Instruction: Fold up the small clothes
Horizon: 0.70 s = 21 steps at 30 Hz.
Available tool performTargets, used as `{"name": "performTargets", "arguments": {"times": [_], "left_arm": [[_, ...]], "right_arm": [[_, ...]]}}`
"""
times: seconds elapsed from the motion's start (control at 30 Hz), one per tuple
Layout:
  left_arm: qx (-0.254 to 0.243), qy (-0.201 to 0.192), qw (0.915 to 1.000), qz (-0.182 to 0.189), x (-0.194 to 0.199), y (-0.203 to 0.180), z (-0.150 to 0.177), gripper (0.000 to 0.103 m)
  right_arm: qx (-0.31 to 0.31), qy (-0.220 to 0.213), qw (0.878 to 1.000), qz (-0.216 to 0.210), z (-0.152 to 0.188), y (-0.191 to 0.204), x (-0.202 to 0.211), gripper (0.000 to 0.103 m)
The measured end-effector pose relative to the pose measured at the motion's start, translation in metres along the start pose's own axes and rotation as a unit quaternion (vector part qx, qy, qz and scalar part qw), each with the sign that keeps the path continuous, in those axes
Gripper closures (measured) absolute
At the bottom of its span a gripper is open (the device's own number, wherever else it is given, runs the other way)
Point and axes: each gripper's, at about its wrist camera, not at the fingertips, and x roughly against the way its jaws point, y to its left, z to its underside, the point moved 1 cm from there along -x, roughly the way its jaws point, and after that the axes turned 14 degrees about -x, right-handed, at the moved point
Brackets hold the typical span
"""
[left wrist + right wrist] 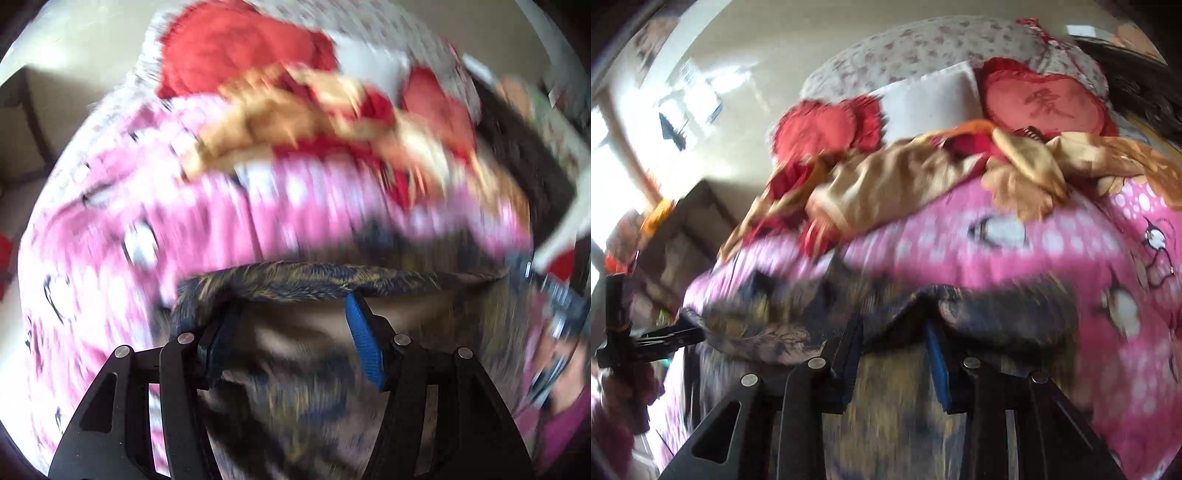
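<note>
Both grippers, left (291,332) and right (894,350), parted, dark patterned garment (295,387) (blurred) between unpressed jaws

A pink quilt (1015,258) with white dots and penguin figures fills the middle and right of the right wrist view. On it, above centre, lies a crumpled gold cloth (886,192) mixed with red cloth. Behind, upper right, stands a red heart cushion (1045,103) with a character on it; a second red cushion (816,129) sits left of centre. Between them is a white pillow (931,99). A flowered sheet (905,51) spreads behind them. A cream wall (738,48) fills the upper left.
</note>
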Motion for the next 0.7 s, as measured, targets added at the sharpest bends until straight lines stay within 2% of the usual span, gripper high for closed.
{"name": "performTargets", "arguments": {"times": [0.13, 0.2, 0.23, 0.37, 0.43, 0.47, 0.57, 0.63, 0.7], "left_arm": [[0.041, -0.041, 0.9982, 0.016, 0.027, 0.016, -0.017, 0.044], [0.019, -0.053, 0.9984, 0.009, 0.041, 0.016, -0.011, 0.044], [0.008, -0.052, 0.9986, -0.001, 0.044, 0.017, -0.006, 0.044], [-0.004, -0.029, 0.9996, -0.002, 0.038, 0.020, 0.019, 0.044], [-0.004, 0.004, 0.9998, -0.018, 0.022, 0.022, 0.034, 0.044], [0.001, 0.016, 0.9996, -0.022, 0.017, 0.023, 0.041, 0.044], [0.040, 0.026, 0.9989, 0.006, 0.019, 0.034, 0.069, 0.044], [0.059, 0.022, 0.9977, 0.023, 0.029, 0.039, 0.090, 0.044], [0.050, 0.029, 0.9979, 0.029, 0.039, 0.038, 0.112, 0.044]], "right_arm": [[-0.032, -0.029, 0.999, -0.004, -0.024, 0.003, 0.008, 0.070], [-0.016, -0.036, 0.999, -0.020, -0.019, 0.010, 0.025, 0.070], [0.000, -0.036, 0.999, -0.012, -0.012, 0.015, 0.031, 0.070], [0.052, 0.010, 0.999, -0.008, 0.021, 0.020, 0.033, 0.070], [0.078, 0.032, 0.996, 0.038, 0.035, 0.016, 0.018, 0.070], [0.083, 0.038, 0.993, 0.070, 0.038, 0.011, 0.008, 0.070], [0.055, 0.037, 0.996, 0.065, 0.037, 0.001, 0.006, 0.070], [0.034, 0.035, 0.997, 0.051, 0.038, 0.002, 0.025, 0.064], [0.032, 0.028, 0.999, 0.016, 0.052, 0.001, 0.053, 0.048]]}}
